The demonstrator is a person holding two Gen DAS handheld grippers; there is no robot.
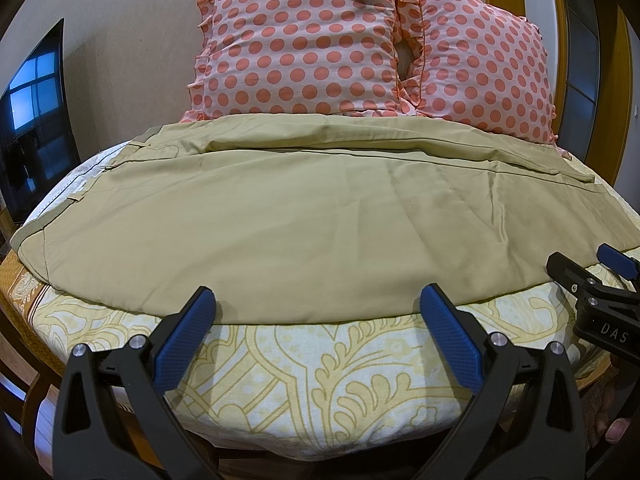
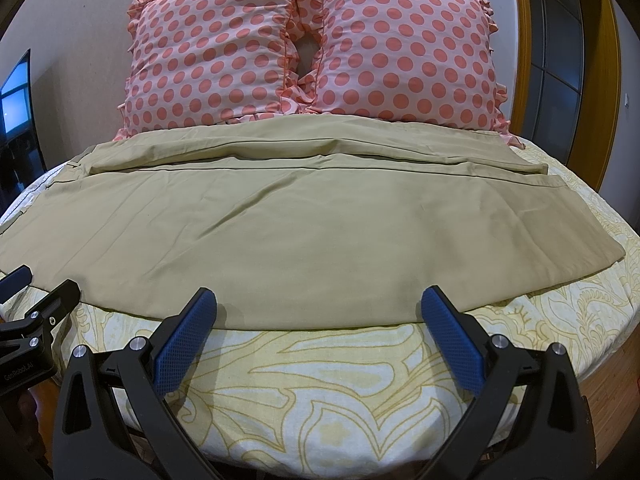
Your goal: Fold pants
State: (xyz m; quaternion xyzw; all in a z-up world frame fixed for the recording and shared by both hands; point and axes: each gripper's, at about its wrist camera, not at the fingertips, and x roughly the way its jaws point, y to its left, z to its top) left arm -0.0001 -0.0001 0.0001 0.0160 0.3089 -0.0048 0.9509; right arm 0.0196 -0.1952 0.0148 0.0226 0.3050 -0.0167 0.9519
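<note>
A: Where are the pants (image 1: 304,220)?
B: Spread flat across the bed (image 1: 320,384), waistband to the left, just before two dotted pillows (image 1: 296,40).
A: And the tongs?
B: Left tongs (image 1: 318,304) stand apart at the near hem; right tongs (image 2: 318,304) likewise apart, holding nothing.

The pants (image 1: 280,216) lie spread crosswise on the bed (image 1: 320,380), waistband to the left and leg ends to the right, with two pillows (image 2: 304,48) side by side behind them. The left gripper (image 1: 316,308) and right gripper (image 2: 318,308) stand before the pants' near edge, the left one to the left of the right. A screen (image 1: 36,120) stands off the bed's left side.
</note>
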